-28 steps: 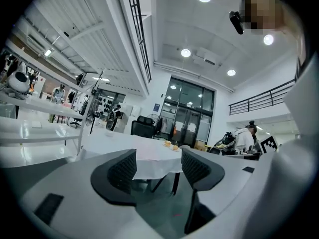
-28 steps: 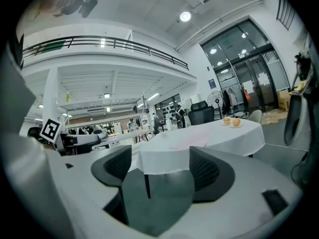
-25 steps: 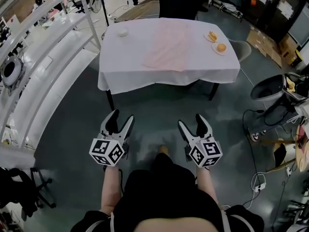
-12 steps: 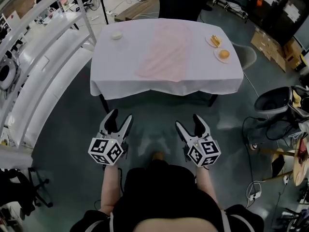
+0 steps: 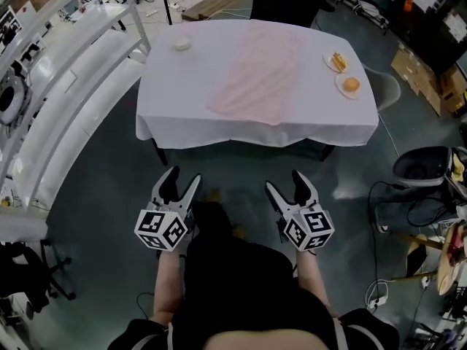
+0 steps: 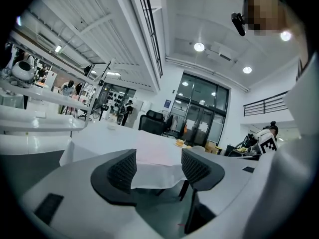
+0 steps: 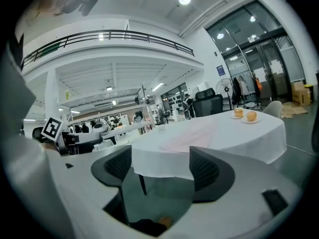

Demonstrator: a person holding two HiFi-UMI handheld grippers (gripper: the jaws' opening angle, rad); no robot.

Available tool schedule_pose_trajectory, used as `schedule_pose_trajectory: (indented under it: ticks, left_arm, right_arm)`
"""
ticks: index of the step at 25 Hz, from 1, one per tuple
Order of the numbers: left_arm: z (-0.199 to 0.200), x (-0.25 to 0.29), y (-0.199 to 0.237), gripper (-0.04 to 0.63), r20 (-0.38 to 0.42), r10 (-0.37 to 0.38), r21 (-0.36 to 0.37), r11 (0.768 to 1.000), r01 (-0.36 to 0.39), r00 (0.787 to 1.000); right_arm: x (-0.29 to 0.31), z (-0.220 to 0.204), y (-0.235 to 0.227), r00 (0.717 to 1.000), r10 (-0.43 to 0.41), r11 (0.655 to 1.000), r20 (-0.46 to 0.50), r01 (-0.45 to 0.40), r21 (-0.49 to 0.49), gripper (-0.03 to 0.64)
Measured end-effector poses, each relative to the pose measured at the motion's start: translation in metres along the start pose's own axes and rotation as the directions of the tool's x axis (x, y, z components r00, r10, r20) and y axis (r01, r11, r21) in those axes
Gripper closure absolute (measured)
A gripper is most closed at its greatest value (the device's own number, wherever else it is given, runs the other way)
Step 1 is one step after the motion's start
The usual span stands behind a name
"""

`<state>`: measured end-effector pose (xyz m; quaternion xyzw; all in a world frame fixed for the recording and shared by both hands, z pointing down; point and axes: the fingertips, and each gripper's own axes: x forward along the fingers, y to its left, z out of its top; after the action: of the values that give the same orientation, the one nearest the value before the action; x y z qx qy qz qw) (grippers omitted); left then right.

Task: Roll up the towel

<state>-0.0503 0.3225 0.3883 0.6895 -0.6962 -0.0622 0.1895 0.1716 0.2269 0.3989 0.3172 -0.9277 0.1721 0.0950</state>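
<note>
The pink towel (image 5: 257,75) lies spread flat along the middle of a table (image 5: 182,119) covered in a white cloth, unrolled. A small white bowl (image 5: 182,44) sits near the table's far left corner, and two plates of food (image 5: 344,73) sit by its right edge. The person stands back from the table and holds both grippers low over the grey floor (image 5: 109,181), well apart from the towel. The left gripper (image 5: 182,177) has its jaws spread with nothing between them, and the right gripper (image 5: 286,182) is likewise wide apart and empty.
</note>
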Motion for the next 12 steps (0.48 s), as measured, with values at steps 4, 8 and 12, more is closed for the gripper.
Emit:
schedule_pose_trajectory:
  ticks: [4, 8, 12]
  left_arm:
    - [-0.003, 0.016, 0.018, 0.305, -0.010, 0.004, -0.005, 1.000, -0.004, 1.000]
    - [0.005, 0.048, 0.025, 0.305, -0.025, -0.025, 0.005, 1.000, 0.025, 0.999]
    - [0.026, 0.095, 0.036, 0.305, -0.028, -0.048, 0.010, 0.999, 0.048, 0.998]
  right_arm:
    - [0.020, -0.001, -0.005, 1.000, -0.008, 1.000, -0.005, 0.008, 0.000, 0.239]
    - [0.043, 0.009, -0.017, 1.000, -0.026, 1.000, -0.003, 0.027, 0.012, 0.239]
    - [0.073, 0.027, -0.037, 0.999, -0.045, 0.999, 0.001, 0.045, 0.010, 0.239]
